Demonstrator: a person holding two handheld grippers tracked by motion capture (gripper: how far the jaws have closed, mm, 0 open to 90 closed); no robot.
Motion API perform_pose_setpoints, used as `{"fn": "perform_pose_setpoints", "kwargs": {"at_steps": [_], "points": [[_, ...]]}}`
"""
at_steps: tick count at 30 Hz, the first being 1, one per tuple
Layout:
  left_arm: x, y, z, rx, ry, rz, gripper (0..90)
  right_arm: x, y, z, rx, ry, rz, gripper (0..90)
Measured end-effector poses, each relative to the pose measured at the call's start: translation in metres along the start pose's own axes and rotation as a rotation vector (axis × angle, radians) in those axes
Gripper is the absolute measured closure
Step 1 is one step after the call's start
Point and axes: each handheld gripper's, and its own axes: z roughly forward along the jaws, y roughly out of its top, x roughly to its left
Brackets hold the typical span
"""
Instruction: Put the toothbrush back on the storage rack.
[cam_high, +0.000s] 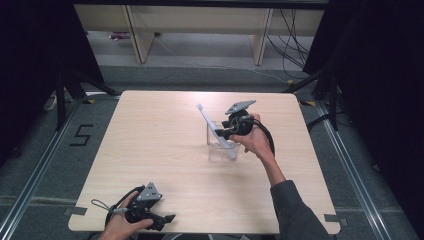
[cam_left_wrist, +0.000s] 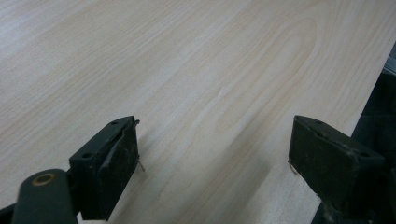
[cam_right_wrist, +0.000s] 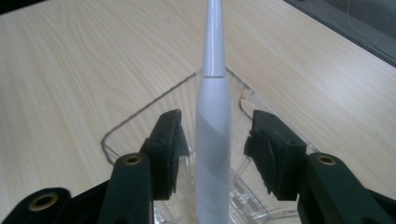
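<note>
Your left gripper (cam_high: 167, 218) rests at the near left corner of the table (cam_high: 160, 145), held in your left hand (cam_high: 120, 225); its jaws stand wide apart with nothing but bare wood grain between them, and the table edge runs just past the right-hand jaw in the left gripper view. Your right gripper (cam_right_wrist: 215, 147) is over the clear box (cam_right_wrist: 140, 121), right of the table's middle, with your right hand (cam_high: 257, 140) behind it; its jaws are spread to either side of the white toothbrush (cam_right_wrist: 213, 130), and a gap shows on both sides, so they are not clamped on it. The toothbrush stands tilted in the box, its lower end inside and its thin end pointing up and toward the far left in the high view; the box sits flat on the table, well apart from your left gripper.
</note>
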Motion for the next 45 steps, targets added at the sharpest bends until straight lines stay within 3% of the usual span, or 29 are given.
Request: {"fn": "perform_pose_setpoints", "kwargs": {"at_steps": [3,5,8,12,20,22,28,29,33,36,45], "points": [[0.0,0.0,0.0,0.001,0.001,-0.001,15.3,0.001,0.001,-0.007,0.008,0.003,-0.017,49.9],[-0.001,0.0,0.001,0.002,-0.001,0.001,15.3,0.004,0.0,-0.01,0.008,0.005,0.019,48.0],[-0.002,0.0,0.001,-0.008,-0.008,-0.011,15.3,0.003,-0.001,-0.012,-0.014,0.008,0.005,45.8],[0.0,0.0,0.0,0.004,0.003,0.001,15.3,0.004,-0.003,-0.019,-0.038,0.007,0.05,40.7],[0.001,0.0,0.0,0.01,0.0,0.015,15.2,0.005,-0.008,-0.029,-0.092,-0.007,0.066,35.8],[0.001,0.0,0.0,0.014,0.009,0.02,15.3,0.003,-0.008,-0.031,-0.088,-0.014,0.05,35.2],[0.001,0.0,-0.001,0.011,0.002,0.015,15.2,0.002,-0.014,-0.039,-0.112,-0.04,0.067,32.8],[0.001,0.0,-0.001,0.011,0.003,0.017,15.2,0.004,-0.018,-0.042,-0.108,-0.041,0.091,31.5],[0.001,0.0,-0.001,0.01,0.003,0.015,15.2,0.004,-0.022,-0.047,-0.112,-0.046,0.108,29.9],[0.002,0.0,-0.001,0.011,0.013,0.017,15.2,0.003,-0.025,-0.051,-0.141,-0.056,0.101,29.0],[0.001,0.0,-0.001,0.008,0.003,0.018,15.2,0.006,-0.03,-0.061,-0.146,-0.059,0.106,27.1]]}}
